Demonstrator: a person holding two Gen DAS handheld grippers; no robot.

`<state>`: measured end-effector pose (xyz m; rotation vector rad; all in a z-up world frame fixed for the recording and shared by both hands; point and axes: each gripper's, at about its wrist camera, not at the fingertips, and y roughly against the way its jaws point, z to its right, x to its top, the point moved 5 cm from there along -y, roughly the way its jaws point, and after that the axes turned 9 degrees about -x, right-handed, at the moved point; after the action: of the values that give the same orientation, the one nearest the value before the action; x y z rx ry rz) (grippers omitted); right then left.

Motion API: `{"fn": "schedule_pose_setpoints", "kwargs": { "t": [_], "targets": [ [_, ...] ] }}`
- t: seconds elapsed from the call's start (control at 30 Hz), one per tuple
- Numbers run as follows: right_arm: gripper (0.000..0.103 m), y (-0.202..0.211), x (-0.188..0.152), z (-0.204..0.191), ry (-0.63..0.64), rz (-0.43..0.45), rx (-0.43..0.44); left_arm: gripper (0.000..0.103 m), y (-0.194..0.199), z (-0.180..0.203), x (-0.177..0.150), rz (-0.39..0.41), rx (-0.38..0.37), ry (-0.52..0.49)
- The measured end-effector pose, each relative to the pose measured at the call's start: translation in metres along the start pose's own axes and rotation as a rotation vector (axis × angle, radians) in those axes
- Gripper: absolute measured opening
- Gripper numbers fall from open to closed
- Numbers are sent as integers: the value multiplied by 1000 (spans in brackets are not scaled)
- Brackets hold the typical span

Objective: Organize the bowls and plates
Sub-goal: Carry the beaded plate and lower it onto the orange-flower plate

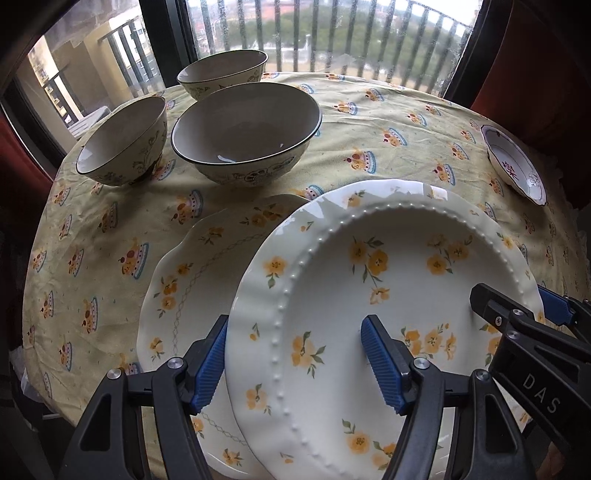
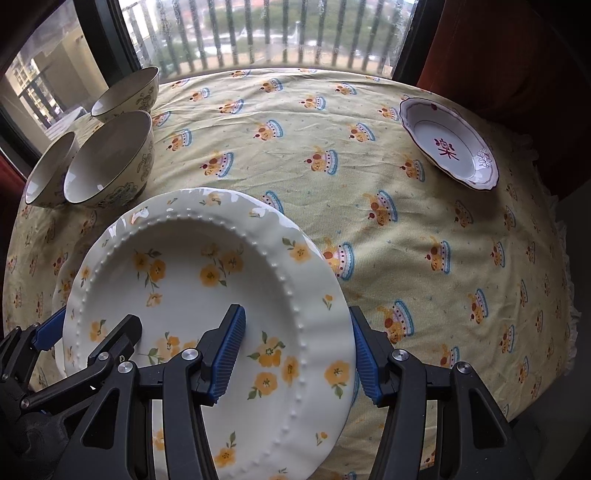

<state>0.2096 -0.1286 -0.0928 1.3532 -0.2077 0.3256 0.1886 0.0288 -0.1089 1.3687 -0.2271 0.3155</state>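
A white plate with yellow flowers and a beaded ring [image 1: 399, 280] [image 2: 207, 295] lies over a second, scalloped flowered plate [image 1: 192, 280]. My left gripper [image 1: 295, 365] straddles the top plate's left rim, jaws wide apart with a gap to the rim. My right gripper [image 2: 299, 354] straddles its right rim the same way and also shows in the left wrist view [image 1: 517, 306]. Three dark-rimmed bowls [image 1: 247, 133] [image 1: 123, 142] [image 1: 223, 72] stand at the back left. A small white dish with a red mark [image 2: 448, 142] [image 1: 515, 164] sits at the far right.
A round table with a yellow patterned cloth [image 2: 295, 147] carries everything. A window with a balcony railing [image 1: 314, 33] is behind the table. Red-brown chair backs [image 2: 498, 55] stand at the right edge.
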Motion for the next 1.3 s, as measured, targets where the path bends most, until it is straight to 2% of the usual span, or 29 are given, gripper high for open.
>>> {"fn": "schedule_pose_setpoints", "kwargs": {
  "t": [0.2,0.5,0.73,0.97,1.07,1.1,1.17,1.3],
  "targets": [
    [60,-1,-6,-23,11,-14,-10,71,-5,-15,-12,-11,-17,9],
    [60,-3,-8,-36,15,-19,-42,72,-10,-28,-14,-8,-37,19],
    [60,-8,-12,-47,10,-40,-40,73,-19,-42,-19,-43,-44,50],
    [60,-13,-14,-52,3,-61,-41,74,-19,-41,-16,1,4,0],
    [56,-14,-13,-54,5,-65,-39,75,-18,-34,-13,32,80,-59],
    [56,-14,-14,-54,2,-67,-35,80,-20,-32,-12,38,93,-78],
    [56,-15,-14,-53,-9,-72,-22,88,-23,-28,-12,37,74,-90],
    [56,-13,-14,-52,-8,-64,-7,88,-23,-33,-12,12,72,-77]
  ]
}}
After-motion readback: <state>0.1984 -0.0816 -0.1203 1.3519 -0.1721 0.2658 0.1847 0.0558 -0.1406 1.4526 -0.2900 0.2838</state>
